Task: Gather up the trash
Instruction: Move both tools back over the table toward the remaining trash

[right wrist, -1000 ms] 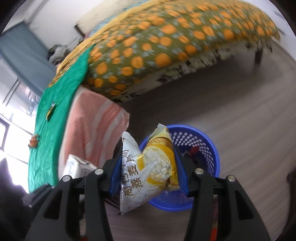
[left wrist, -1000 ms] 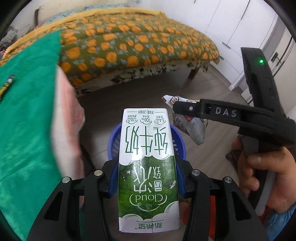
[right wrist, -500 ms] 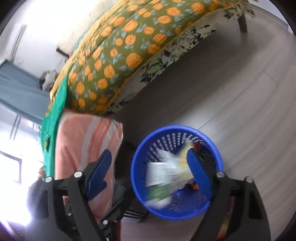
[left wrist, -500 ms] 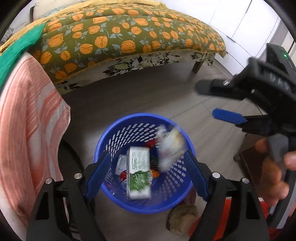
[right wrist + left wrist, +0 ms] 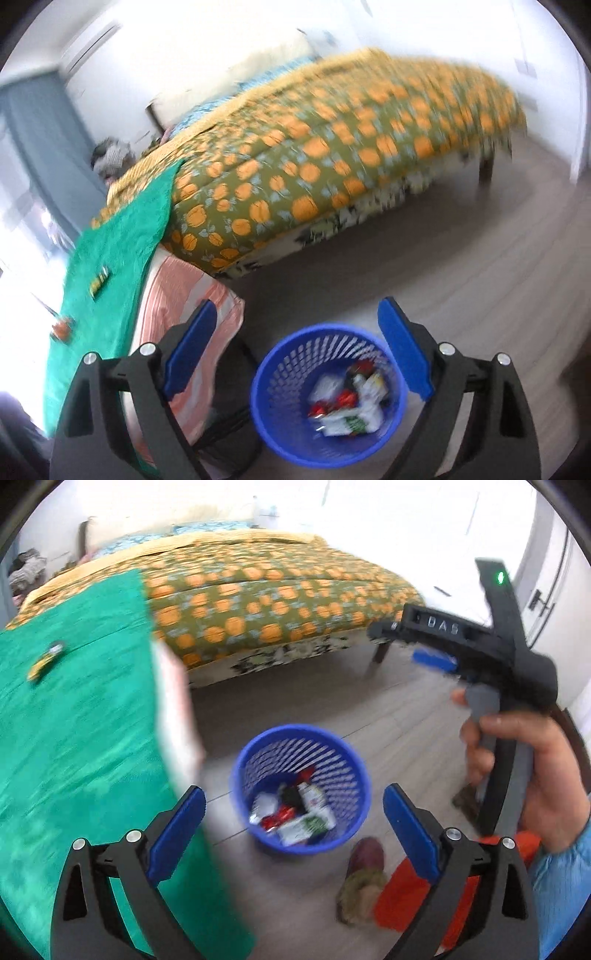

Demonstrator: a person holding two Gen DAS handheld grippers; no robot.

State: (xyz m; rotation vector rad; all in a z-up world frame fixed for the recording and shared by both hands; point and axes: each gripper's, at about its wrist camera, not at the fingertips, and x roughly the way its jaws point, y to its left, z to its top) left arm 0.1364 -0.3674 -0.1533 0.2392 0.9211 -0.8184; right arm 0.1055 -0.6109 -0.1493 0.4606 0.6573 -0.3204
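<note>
Both grippers have just let go: the milk carton (image 5: 303, 827) and snack bag (image 5: 371, 398) now lie in the blue basket (image 5: 354, 771), at six o'clock on the floor. The left gripper (image 5: 293, 821) and right gripper (image 5: 297, 350) are empty, jaws opening wide. More scraps wait on the green cloth (image 5: 74, 720) at nine o'clock.

blue basket (image 5: 354, 771) open-topped, green-covered table (image 5: 74, 738) beside

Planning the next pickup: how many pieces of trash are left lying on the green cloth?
2, possibly more out of frame: a small yellow wrapper mid-cloth and an orange item nearer the green cloth's outer edge, too blurred to identify.
</note>
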